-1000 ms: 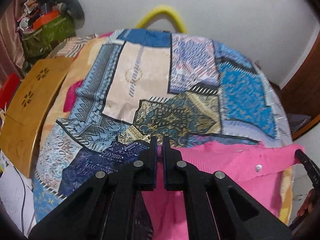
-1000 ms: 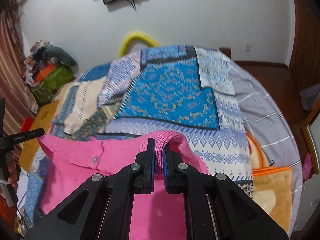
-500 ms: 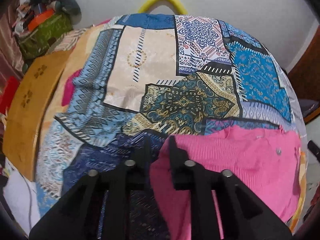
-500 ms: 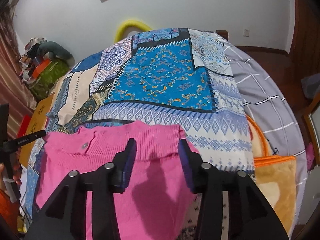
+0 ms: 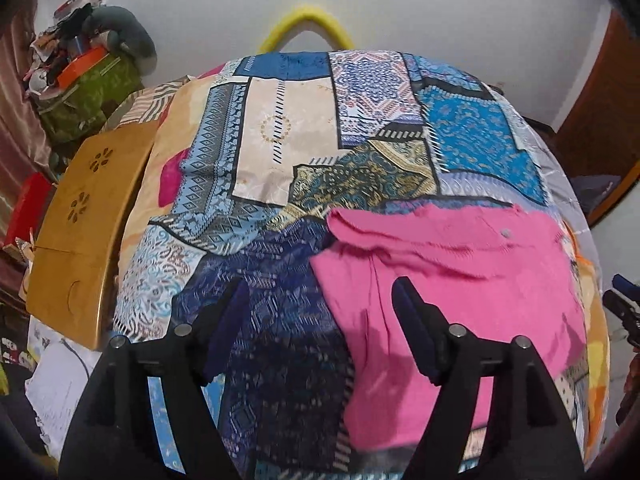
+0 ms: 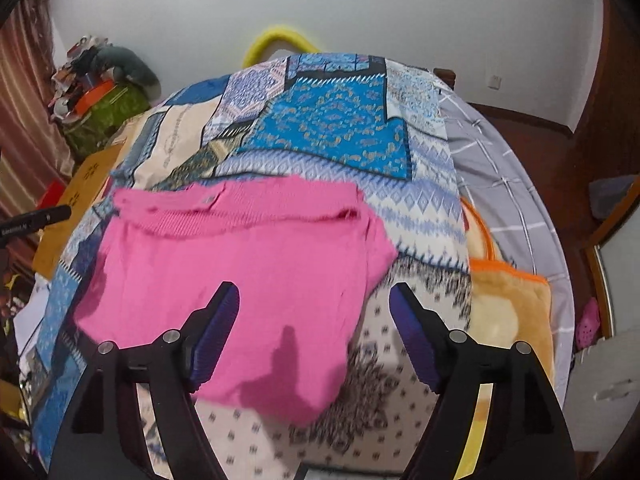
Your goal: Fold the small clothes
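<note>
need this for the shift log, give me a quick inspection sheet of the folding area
surface: bed under a blue patchwork-print cloth, grey checked sheet at its right edge
job's things: pink knit garment with snap button lying on the cloth, top edge folded over
clutter: orange plush blanket beside the garment
grippers: left gripper open, empty; right gripper open, empty
cables: thin cord over white papers beside the bed
surroundings: wooden board with flower cutouts, green bag piled with items, yellow foam arch
</note>
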{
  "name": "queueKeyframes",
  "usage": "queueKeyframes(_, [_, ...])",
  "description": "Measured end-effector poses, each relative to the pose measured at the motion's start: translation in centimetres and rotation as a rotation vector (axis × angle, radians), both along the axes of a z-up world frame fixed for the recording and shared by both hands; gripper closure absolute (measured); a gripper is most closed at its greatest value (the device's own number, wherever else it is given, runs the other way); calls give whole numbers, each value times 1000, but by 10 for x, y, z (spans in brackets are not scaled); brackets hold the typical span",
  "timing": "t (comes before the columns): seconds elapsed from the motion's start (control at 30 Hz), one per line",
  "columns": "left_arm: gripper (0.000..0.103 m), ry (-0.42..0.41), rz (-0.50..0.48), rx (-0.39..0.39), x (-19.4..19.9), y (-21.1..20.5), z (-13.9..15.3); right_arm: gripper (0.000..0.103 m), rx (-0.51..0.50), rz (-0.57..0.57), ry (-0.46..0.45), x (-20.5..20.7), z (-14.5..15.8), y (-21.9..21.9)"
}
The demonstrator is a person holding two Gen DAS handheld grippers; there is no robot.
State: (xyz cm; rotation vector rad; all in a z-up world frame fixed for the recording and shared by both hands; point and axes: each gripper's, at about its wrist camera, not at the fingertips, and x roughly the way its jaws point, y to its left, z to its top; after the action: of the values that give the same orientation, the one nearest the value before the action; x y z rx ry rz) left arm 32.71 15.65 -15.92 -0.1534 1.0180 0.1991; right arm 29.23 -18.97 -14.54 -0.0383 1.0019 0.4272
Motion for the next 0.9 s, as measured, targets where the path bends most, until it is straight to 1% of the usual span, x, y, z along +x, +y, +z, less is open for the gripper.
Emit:
queueKeyframes(0.17, [29,13,-20,-4,-22,-6,-4,28,11,-1,23,-23,-9,-1])
queueKeyframes(0.3, [28,41,-23,-22,-38,-6,-17,28,25,-14,69,-33,-30,-1])
queueKeyframes(0.47, [26,97,-9,-27,-43,2,-41,28,47,-26,151,-36,-60,3])
queueKeyframes(0.57, [26,118,4,-36,-41,7,-51,28,46,-21,150,-36,-71,7])
queueKeyframes(0.63, [26,119,15,-38,-40,10,-55,28,68,-22,151,-33,-74,7])
queueKeyframes(0.7, [26,110,20,-32,-36,11,-57,38,101,-23,160,-30,-76,7])
queueKeyframes(0.73, [26,107,17,-33,-33,11,-58,50,112,-21,165,-29,-77,7])
queueKeyframes(0.77, [26,107,13,-36,-30,11,-60,55,122,-19,168,-28,-78,7])
queueKeyframes(0.8, [26,107,7,-38,-27,10,-61,57,126,-20,160,-28,-78,8])
queueKeyframes(0.87, [26,105,-5,-35,-19,9,-63,76,139,-5,145,-28,-76,8])
queueKeyframes(0.9, [26,104,-11,-30,-15,7,-64,82,144,2,138,-29,-75,9])
